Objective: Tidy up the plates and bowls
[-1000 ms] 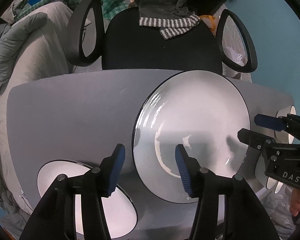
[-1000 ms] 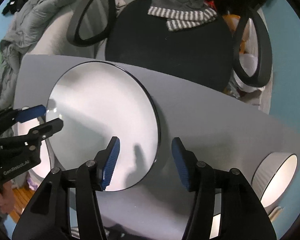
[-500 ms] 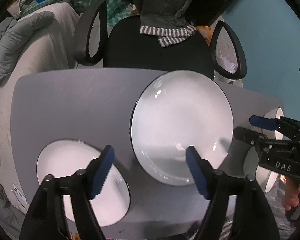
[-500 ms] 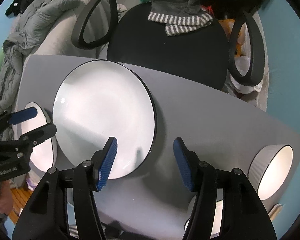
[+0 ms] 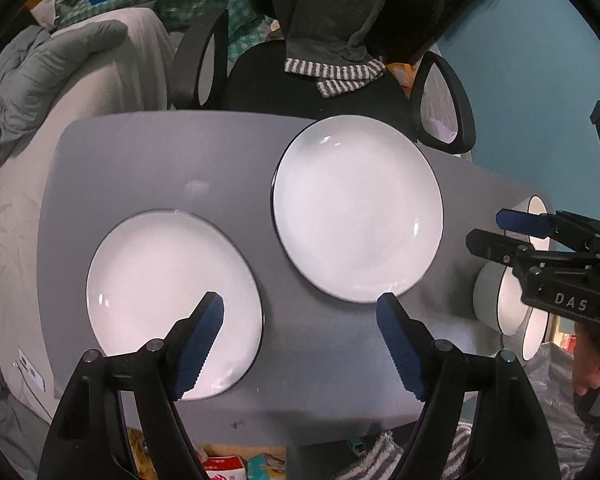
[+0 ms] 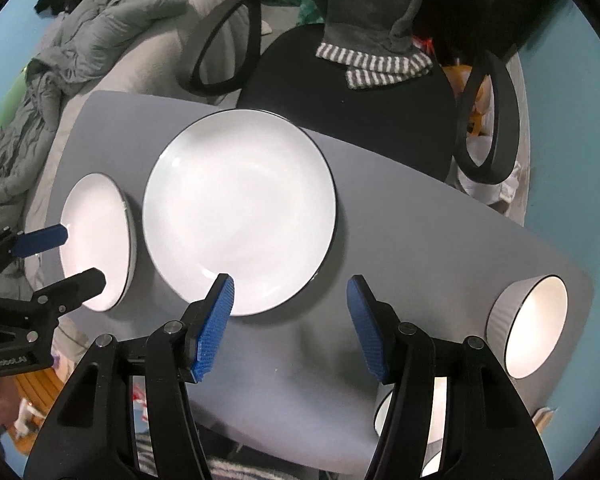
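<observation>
Two white plates with dark rims lie flat on the grey table point(image 5: 148, 160). The large plate point(image 5: 358, 208) sits mid-table and shows in the right wrist view point(image 6: 240, 212). The second plate point(image 5: 172, 300) lies at the near left, also in the right wrist view point(image 6: 96, 240). White bowls point(image 5: 500, 300) stand at the right edge; one ribbed bowl point(image 6: 532, 332) is clear in the right wrist view. My left gripper point(image 5: 300, 344) is open and empty above the table's front. My right gripper point(image 6: 290, 328) is open and empty, also seen from the side point(image 5: 488, 228).
A black office chair point(image 5: 312, 88) with a striped cloth over its seat stands behind the table. A bed with grey bedding point(image 5: 40, 80) is at the left. A teal wall point(image 5: 520, 100) is at the right. Clutter lies on the floor below the table's front edge.
The large plate went from tilted between the grippers to lying flat on the table. Both grippers have opened wider and pulled back and up, away from it.
</observation>
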